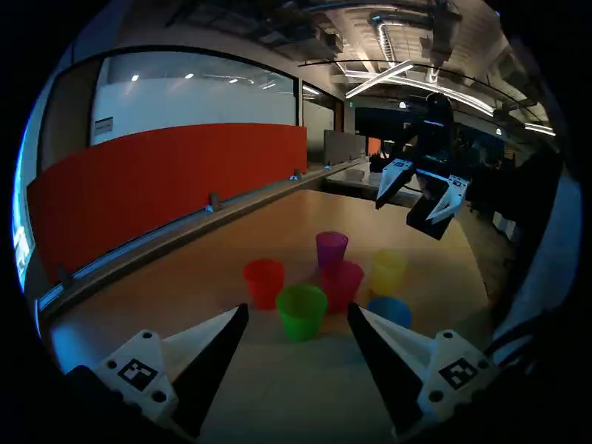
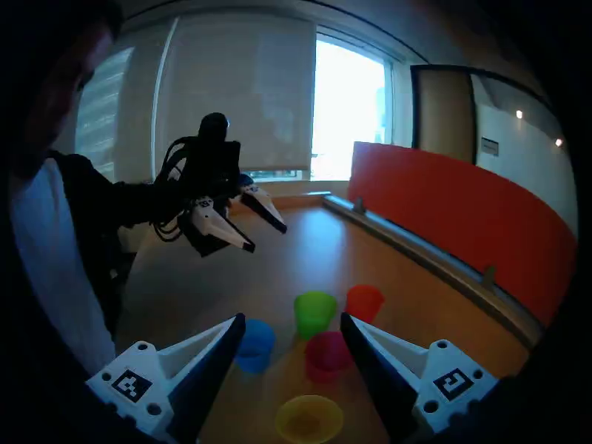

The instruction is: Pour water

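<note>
- My left gripper (image 1: 296, 307) has its fingers spread wide, holding nothing; my right gripper (image 2: 291, 317) is wide too, empty;
- I count six cups on the table (image 1: 222, 244), one of each colour: green cup (image 1: 301, 311) at twelve o'clock, red cup (image 1: 264, 281) at eleven, blue cup (image 1: 390, 310) at one; purple cup (image 1: 331, 248), pink cup (image 1: 343, 283) and yellow cup (image 1: 388, 270) behind.

Left gripper view, right gripper view: raised above table (image 1: 185, 266), facing each other across shared cups (image 1: 301, 311).
</note>
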